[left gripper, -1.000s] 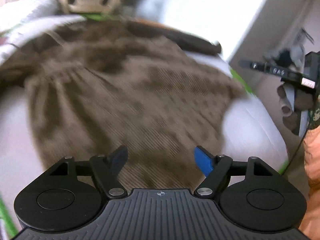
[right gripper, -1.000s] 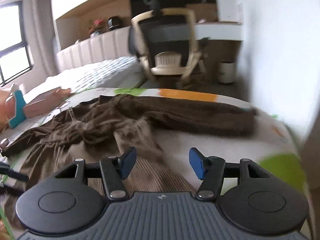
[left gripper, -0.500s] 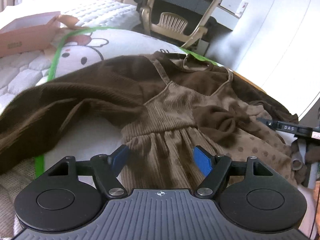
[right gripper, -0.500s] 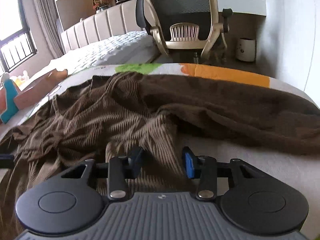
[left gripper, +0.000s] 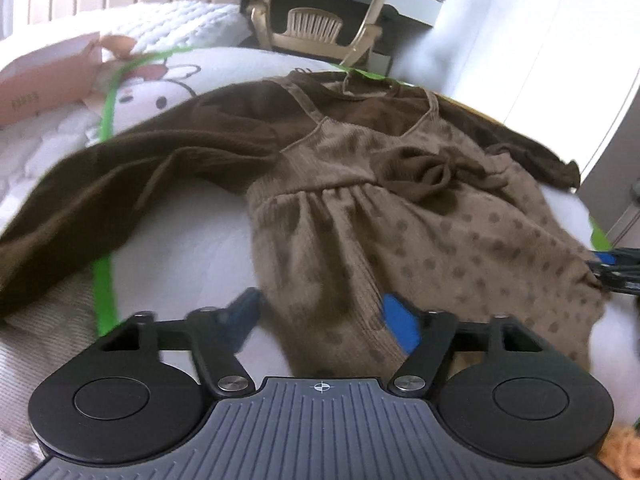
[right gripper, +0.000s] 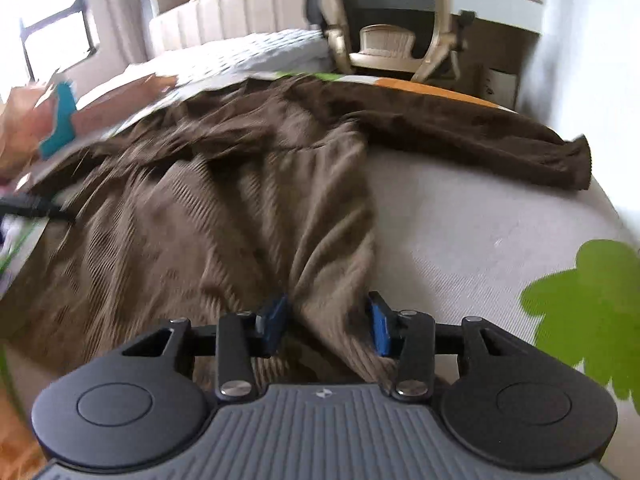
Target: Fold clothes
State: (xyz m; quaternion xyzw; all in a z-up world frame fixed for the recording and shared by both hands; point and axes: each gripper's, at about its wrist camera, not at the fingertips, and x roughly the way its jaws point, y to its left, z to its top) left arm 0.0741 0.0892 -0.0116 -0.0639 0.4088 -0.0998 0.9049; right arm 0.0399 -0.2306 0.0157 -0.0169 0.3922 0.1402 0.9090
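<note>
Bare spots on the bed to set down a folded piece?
Free: the pale patch between the dark sleeve and the green leaf print, right of the skirt; a smaller white patch between the other sleeve and the skirt's left edge. Crowded: the middle under the dress, and the cardboard box corner.

low wrist views (near), shared dress (left gripper: 400,216)

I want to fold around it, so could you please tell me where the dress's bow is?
In the left wrist view, the bow sits right of centre at the dress waistline.
</note>
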